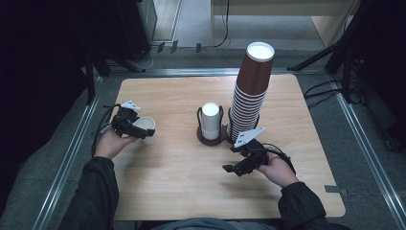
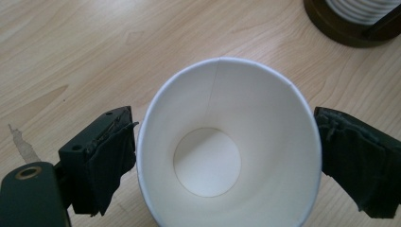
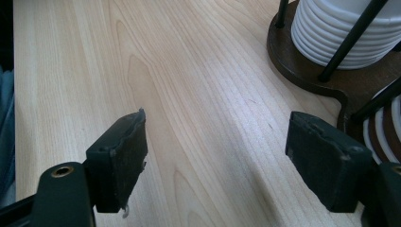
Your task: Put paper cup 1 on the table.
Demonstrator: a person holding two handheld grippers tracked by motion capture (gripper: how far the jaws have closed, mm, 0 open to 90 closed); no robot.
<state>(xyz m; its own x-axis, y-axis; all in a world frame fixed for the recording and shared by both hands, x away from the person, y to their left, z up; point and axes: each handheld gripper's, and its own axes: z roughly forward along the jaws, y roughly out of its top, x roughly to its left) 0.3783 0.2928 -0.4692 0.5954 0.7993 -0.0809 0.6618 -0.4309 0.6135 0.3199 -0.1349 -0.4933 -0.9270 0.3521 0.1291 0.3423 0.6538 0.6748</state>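
Observation:
A white paper cup (image 1: 148, 129) sits between the jaws of my left gripper (image 1: 138, 131) at the table's left side. In the left gripper view I look straight into the cup's (image 2: 222, 156) open mouth, and both black pads (image 2: 111, 156) press its rim, so my left gripper (image 2: 224, 118) is shut on it. My right gripper (image 1: 232, 169) hovers open over bare wood, in front of the cup holder. In the right gripper view its jaws stand wide apart, and nothing lies between them at my right gripper (image 3: 217, 124).
A dark two-slot cup holder (image 1: 209, 139) stands mid-table. It carries a short stack of white cups (image 1: 210, 120) and a tall leaning stack of brown cups (image 1: 250, 93). Its base (image 3: 302, 56) lies close ahead of the right jaws. The wooden table (image 1: 182, 187) ends near the person's sleeves.

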